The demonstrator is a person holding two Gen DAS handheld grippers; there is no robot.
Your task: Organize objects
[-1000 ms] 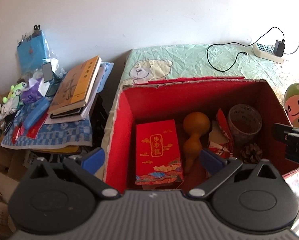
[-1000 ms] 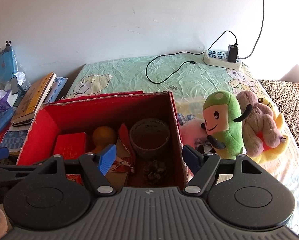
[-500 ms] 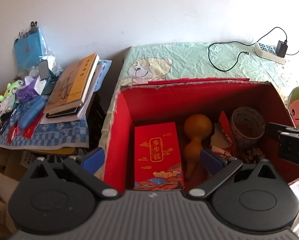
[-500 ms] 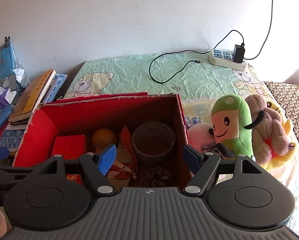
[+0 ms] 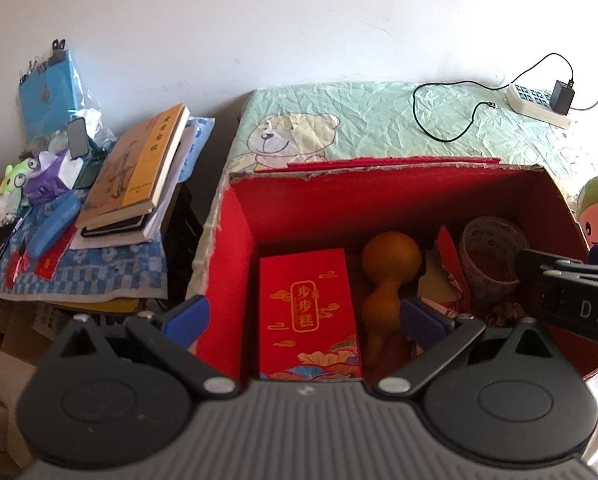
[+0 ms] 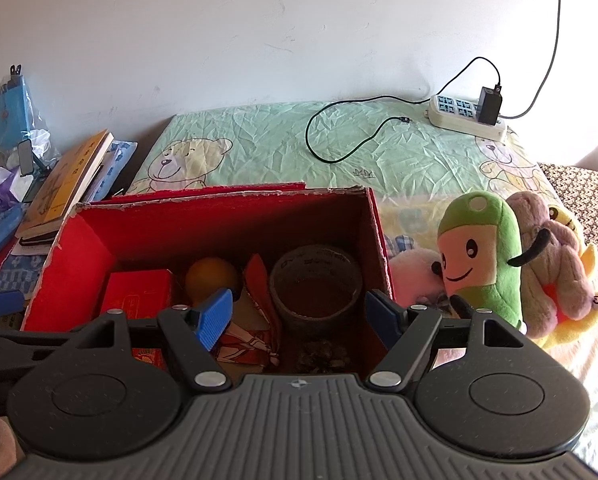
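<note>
Red box point(image 5: 235, 264) is set on the bed point(image 5: 371, 120), long axis running left-right across both views. Inside, from its left wall: red gift carton point(image 5: 307, 312) lying flat, long axis toward the far wall; gourd point(image 5: 387, 280) likewise, bulb end farthest; tape roll point(image 6: 315, 284) near the right wall, opening up. Left gripper point(image 5: 303, 320) and right gripper point(image 6: 299, 316) are held spread above the near edge, nothing grasped.
</note>
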